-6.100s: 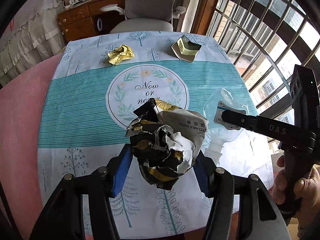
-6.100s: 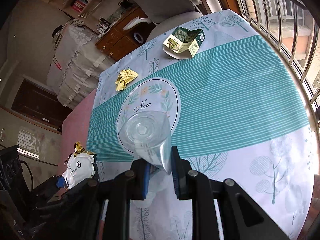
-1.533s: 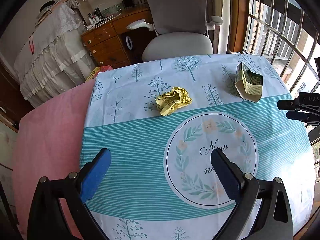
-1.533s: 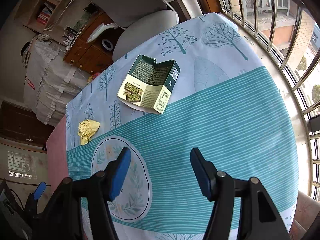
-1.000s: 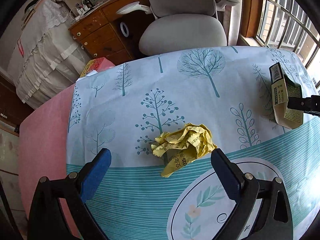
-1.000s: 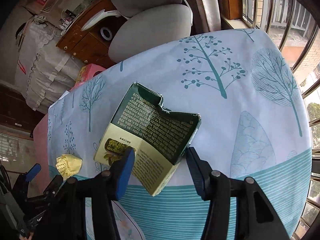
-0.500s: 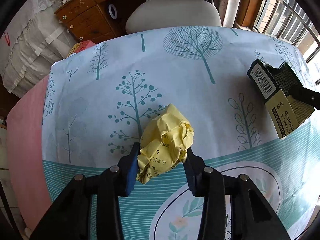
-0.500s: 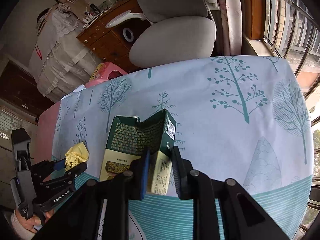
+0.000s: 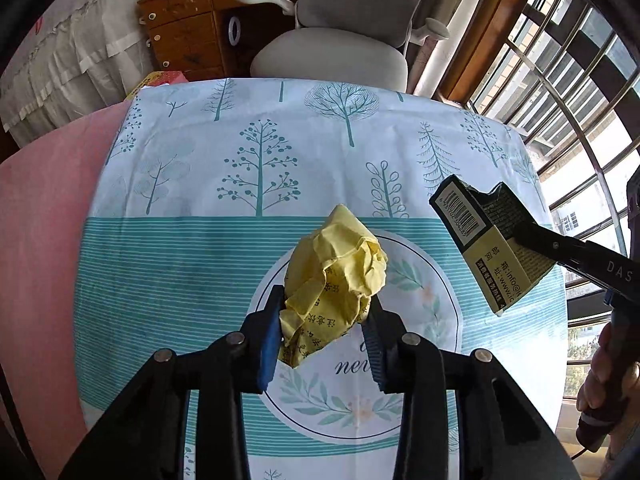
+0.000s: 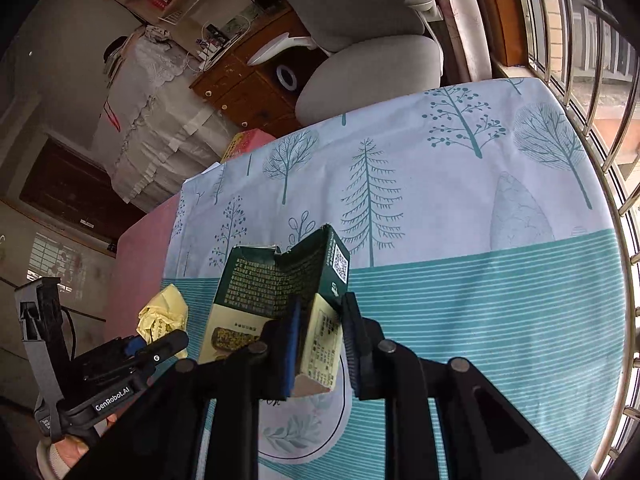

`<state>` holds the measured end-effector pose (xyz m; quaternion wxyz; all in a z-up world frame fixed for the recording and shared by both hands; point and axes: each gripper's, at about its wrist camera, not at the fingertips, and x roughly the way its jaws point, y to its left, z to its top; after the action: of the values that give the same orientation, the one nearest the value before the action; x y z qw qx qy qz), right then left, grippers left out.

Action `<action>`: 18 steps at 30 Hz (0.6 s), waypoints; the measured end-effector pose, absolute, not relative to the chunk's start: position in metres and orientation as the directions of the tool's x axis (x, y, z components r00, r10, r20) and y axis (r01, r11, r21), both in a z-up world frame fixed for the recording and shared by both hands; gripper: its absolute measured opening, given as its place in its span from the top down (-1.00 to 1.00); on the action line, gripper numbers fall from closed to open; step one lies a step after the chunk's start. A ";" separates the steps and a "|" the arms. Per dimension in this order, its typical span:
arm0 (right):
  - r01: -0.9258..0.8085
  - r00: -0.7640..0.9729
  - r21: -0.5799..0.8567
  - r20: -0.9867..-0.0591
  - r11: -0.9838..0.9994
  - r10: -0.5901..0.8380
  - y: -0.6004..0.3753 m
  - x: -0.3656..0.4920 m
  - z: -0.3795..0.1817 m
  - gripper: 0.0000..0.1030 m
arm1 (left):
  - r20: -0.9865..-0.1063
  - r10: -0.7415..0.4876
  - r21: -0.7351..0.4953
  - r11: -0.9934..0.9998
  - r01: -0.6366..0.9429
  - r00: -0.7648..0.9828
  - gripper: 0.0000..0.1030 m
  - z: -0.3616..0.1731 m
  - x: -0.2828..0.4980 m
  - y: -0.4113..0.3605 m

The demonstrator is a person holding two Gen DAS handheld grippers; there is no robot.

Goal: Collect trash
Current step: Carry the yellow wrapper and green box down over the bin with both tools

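The left hand-held gripper [image 9: 323, 336] has just closed on the crumpled yellow paper ball [image 9: 334, 280], and the right hand-held gripper [image 10: 320, 344] on the torn green-and-cream cardboard carton [image 10: 280, 300]; both pieces hang clear above the tree-patterned teal-and-white cloth surface [image 9: 192, 248]. No other trash shows on it, so what seems left is dropping these off; no bin is in view. The window bars [image 10: 592, 80] stand close along the surface's right edge, with open room over its middle.

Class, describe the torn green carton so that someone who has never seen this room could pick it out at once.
Start at the round table with the tree-print tablecloth beside the barred window. Above its teal striped band, two hand-held grippers each hold one piece of trash. The green carton is the one clamped in the right gripper: a boxy pack with a ragged open top, barcode and cream lower panel, unlike the crumpled yellow paper ball beside it.
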<state>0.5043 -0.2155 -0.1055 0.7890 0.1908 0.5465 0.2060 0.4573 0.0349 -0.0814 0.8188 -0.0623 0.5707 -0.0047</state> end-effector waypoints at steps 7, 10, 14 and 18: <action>-0.094 0.368 0.542 -0.760 0.835 0.535 -0.210 0.395 -0.072 0.62 | -0.902 -0.199 -0.225 0.974 -0.024 0.383 0.32 -0.045 0.345 0.039; -0.075 0.395 0.540 -0.755 0.838 0.523 -0.207 0.336 -0.059 0.62 | -0.890 -0.228 -0.240 0.971 0.019 0.394 0.32 -0.035 0.292 0.043; -0.023 0.439 0.559 -0.739 0.829 0.510 -0.208 0.257 -0.048 0.62 | -0.880 -0.258 -0.251 0.965 0.070 0.398 0.32 -0.027 0.228 0.052; 0.010 0.484 0.573 -0.720 0.819 0.497 -0.205 0.188 -0.041 0.62 | -0.868 -0.277 -0.246 0.961 0.127 0.412 0.32 -0.019 0.173 0.059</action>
<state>0.1883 -0.2046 -0.0406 0.8208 0.2613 0.4858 0.1483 0.1732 0.0590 -0.0192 0.8372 -0.0709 0.5287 -0.1205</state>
